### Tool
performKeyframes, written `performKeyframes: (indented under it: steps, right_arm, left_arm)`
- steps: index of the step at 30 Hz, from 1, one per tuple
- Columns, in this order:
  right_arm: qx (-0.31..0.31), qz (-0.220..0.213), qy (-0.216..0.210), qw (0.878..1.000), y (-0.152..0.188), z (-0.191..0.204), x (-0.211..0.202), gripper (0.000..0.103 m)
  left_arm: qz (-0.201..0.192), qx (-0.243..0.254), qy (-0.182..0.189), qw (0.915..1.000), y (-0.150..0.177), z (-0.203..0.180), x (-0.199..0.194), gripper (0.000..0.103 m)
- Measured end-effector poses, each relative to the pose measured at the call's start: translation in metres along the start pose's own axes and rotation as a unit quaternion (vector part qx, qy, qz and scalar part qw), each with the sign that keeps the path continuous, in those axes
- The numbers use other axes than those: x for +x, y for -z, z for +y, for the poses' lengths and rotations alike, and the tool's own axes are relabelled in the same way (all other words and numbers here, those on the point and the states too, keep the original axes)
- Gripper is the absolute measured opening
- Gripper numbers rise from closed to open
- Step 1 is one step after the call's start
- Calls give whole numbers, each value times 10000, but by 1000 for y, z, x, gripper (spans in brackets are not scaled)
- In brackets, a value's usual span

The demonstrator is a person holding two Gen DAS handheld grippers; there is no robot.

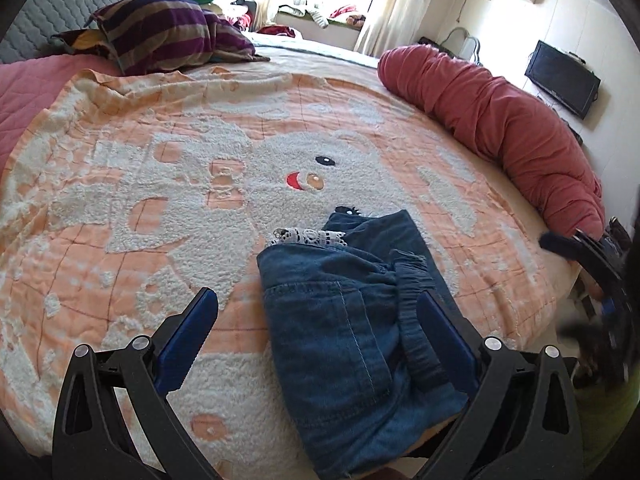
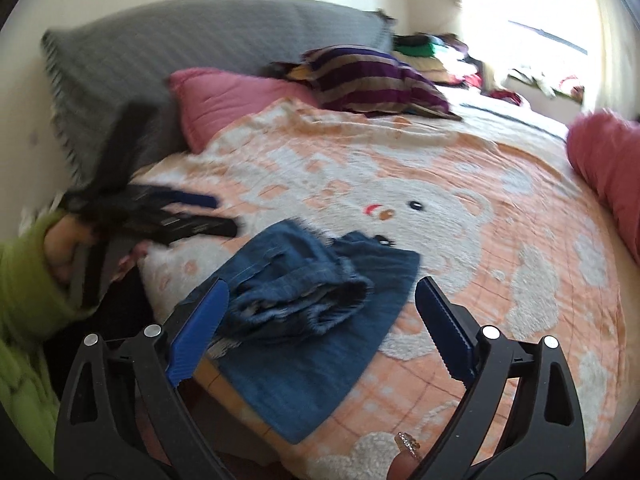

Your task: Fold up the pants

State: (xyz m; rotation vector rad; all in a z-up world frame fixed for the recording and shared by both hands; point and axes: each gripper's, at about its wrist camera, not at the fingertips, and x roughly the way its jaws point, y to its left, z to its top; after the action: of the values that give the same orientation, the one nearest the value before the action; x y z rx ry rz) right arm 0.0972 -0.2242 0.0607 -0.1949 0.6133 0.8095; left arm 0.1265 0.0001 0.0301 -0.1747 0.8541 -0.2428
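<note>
The blue denim pants (image 1: 352, 320) lie folded in a compact bundle on the orange and white bear blanket (image 1: 160, 168), near the bed's front edge. White lace trim (image 1: 306, 236) shows at the far end. My left gripper (image 1: 320, 304) is open and empty, just above the bundle's near end, its right finger over the elastic waistband. In the right wrist view the pants (image 2: 312, 320) lie between the fingers of my open, empty right gripper (image 2: 322, 292), which hovers above them. The left gripper (image 2: 168, 216) appears blurred at the left there, the right gripper (image 1: 596, 256) at the right edge of the left view.
A rolled red quilt (image 1: 500, 128) lies along the bed's right side. A purple striped pillow (image 1: 168, 32), a pink pillow (image 2: 232, 96) and a grey quilted headboard cushion (image 2: 180, 52) sit at the far left. A TV (image 1: 562, 78) hangs on the right wall.
</note>
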Motion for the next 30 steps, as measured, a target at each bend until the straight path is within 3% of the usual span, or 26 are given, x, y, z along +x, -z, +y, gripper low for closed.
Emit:
performKeyframes:
  steps: [5,12,17,18,19,20,27,29,30]
  right_arm:
    - [-904,233,-294,9952,8,45,12,88]
    - [-1573,507,-621,9843,20,88,35,87]
    - [-1861,770,-795,9763,26,104,51,68]
    - [-1885,831,-826,9751,27,106,54,59]
    - [-1912,864,-846,9741,27,108,56,54]
    - [-1976,891,-850,9725,28,111,59,53]
    - [-2823,996,-577,9524,29,136,78,48]
    - [-3145,1051,-353,9428,29,142,87,40]
    - [-3235,1142,-329,9387,30,144,92,25]
  left_arm:
    - [168,110,30,9998,-13,0,18,98]
    - [300,271,105,9991,-27,1,34,98]
    - [113,243,552,9981,-22,2,35,96]
    - [130,282,637,9975,-20,1,36,85]
    - [169,330,678,9970,-18,-1,37,65]
    - [249,390,710,9964,-15,-3,40,60]
    - [596,573,595,9948,-2,-5,64,57]
    - [602,571,582,9949,-1,-4,67,57]
    - [594,581,568,9949,-1,-4,67,58]
